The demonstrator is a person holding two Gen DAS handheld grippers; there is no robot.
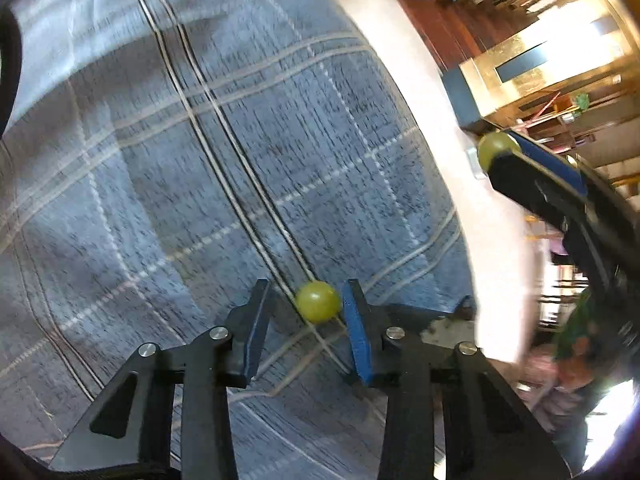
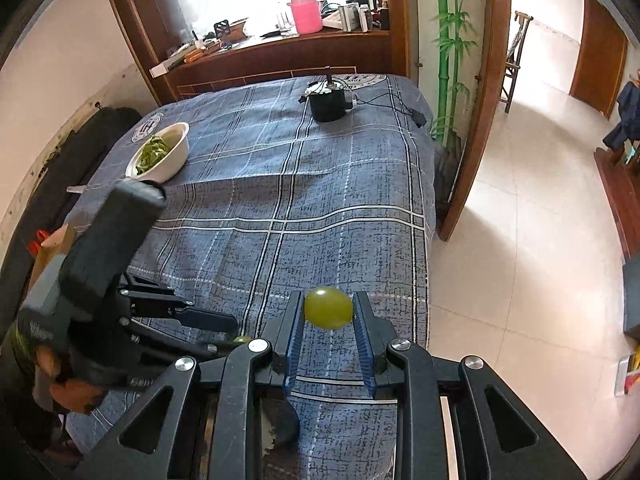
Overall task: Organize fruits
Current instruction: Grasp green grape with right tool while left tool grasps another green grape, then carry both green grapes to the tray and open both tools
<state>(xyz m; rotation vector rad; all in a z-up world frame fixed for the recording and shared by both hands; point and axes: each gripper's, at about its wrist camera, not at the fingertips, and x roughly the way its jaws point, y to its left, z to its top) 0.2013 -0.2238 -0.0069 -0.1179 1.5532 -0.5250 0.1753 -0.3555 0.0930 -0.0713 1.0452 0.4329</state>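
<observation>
grapes x2 (image 2: 329, 307) (image 2: 241, 339) | grippers x2 (image 1: 306, 308) (image 2: 328, 316) | bowl x1 (image 2: 182, 148) | pink flask x1 (image 2: 305, 8)

Yellow-green grape (image 2: 329, 308), blue-grey plaid bedsheet (image 2: 304, 208), white bowl (image 2: 170, 160), pink flask (image 2: 305, 10)

Left tongs (image 1: 306, 304): jaws parted, a green grape (image 1: 318, 301) resting against the inner face of the right blue pad, a gap showing between it and the left pad; in the right wrist view they reach in from the left edge, held low. Right tongs (image 2: 328, 308): jaws closed on a second green grape (image 2: 329, 308), pinched between both blue ribbed pads near the fingertips.
</observation>
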